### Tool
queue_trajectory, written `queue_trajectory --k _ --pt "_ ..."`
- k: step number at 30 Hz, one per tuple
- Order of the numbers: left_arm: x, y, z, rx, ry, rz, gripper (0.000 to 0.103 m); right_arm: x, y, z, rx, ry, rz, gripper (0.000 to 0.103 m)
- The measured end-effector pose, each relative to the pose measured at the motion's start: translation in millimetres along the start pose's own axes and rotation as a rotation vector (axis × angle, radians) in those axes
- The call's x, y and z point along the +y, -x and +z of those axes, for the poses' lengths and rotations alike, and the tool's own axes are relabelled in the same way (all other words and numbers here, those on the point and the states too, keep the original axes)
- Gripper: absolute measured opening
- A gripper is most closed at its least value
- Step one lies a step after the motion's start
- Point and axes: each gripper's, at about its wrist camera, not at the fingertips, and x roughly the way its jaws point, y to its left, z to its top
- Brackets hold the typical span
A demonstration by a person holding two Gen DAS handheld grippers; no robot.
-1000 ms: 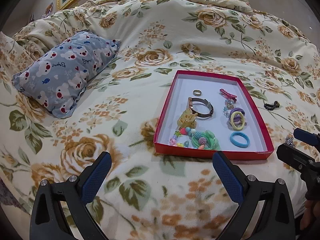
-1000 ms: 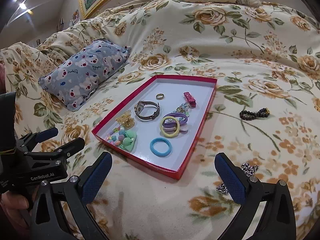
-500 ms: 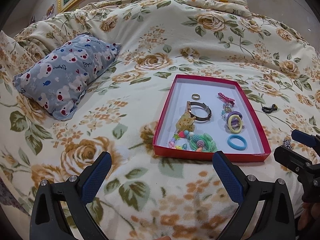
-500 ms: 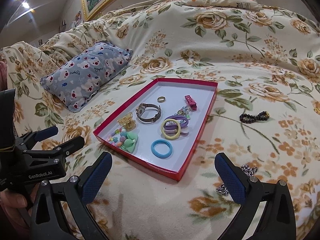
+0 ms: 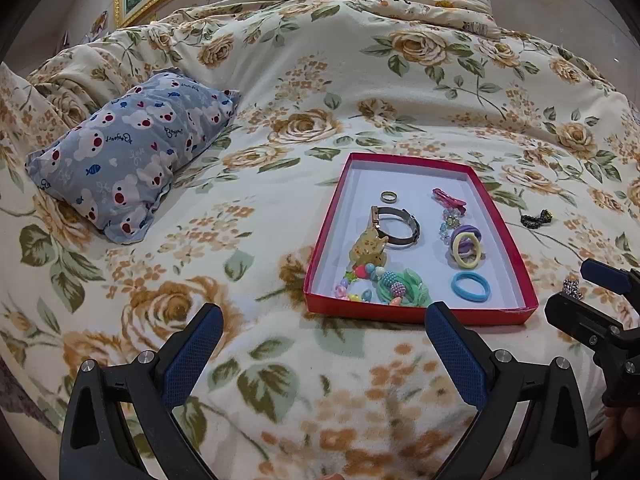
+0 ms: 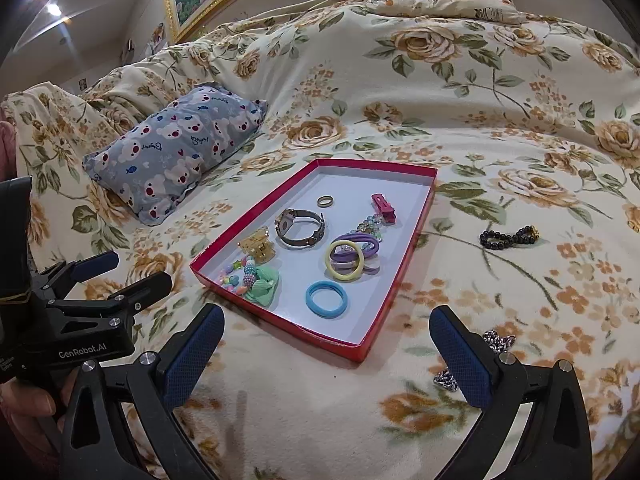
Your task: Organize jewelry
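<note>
With both hand-held grippers, left [image 5: 320,338] and right [image 6: 326,330], spread empty, the silver chain [image 6: 472,360] could snag the fuzzy bedspread [image 6: 480,120] when pinched.

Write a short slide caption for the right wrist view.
Open right gripper hovers before red tray of jewelry on floral bedspread.

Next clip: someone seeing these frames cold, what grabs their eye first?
The red tray in the middle of the floral bedspread, filled with a blue hair tie, a watch and other bright bits. Then the black bead bracelet lying on the bedspread to the tray's right, and a silver chain partly hidden behind the open right gripper.
</note>
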Motion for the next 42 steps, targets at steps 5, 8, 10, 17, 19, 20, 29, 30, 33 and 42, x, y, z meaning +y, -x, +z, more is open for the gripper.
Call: queue_trajectory --k 5,8,10,17,19,20,29,30,33,42 --pt "-0.3 1.7 -1.7 -0.004 -0.001 -0.003 0.102 -0.4 0.2 -0.2 -0.001 -0.001 0.0 0.103" --pt "-0.6 2.4 -2.0 -0.005 -0.002 -0.006 0.102 -0.5 0.6 0.0 -0.001 -0.003 0.0 0.103" --pt "-0.4 3.2 -1.9 -0.005 -0.001 -0.009 0.102 -0.1 0.9 0.4 -0.002 -0.001 0.0 0.103" --pt "1.7 4.5 -2.1 -0.007 0.006 -0.014 0.102 1.9 2.9 0.7 -0.005 0.002 0.0 0.103" --pt "1.7 4.9 -2.2 -0.007 0.007 -0.012 0.102 2.2 3.1 0.8 -0.005 0.002 0.0 0.103" --pt "1.7 5.1 -2.2 -0.007 0.007 -0.012 0.102 2.1 3.0 0.6 -0.005 0.002 0.0 0.103" --pt "2.3 5.4 -2.0 -0.007 0.009 -0.011 0.102 5.8 3.5 0.6 -0.003 0.011 0.0 0.103" --pt "2.3 5.4 -2.0 -0.007 0.009 -0.012 0.102 5.9 3.5 1.0 -0.003 0.011 0.0 0.103" --pt "2.3 5.7 -2.4 -0.008 0.008 -0.014 0.102 5.8 3.5 0.6 -0.003 0.01 0.0 0.103" --pt "1.1 6.8 -2.8 -0.016 0.003 -0.022 0.102 5.6 3.5 0.6 -0.003 0.011 0.0 0.103"
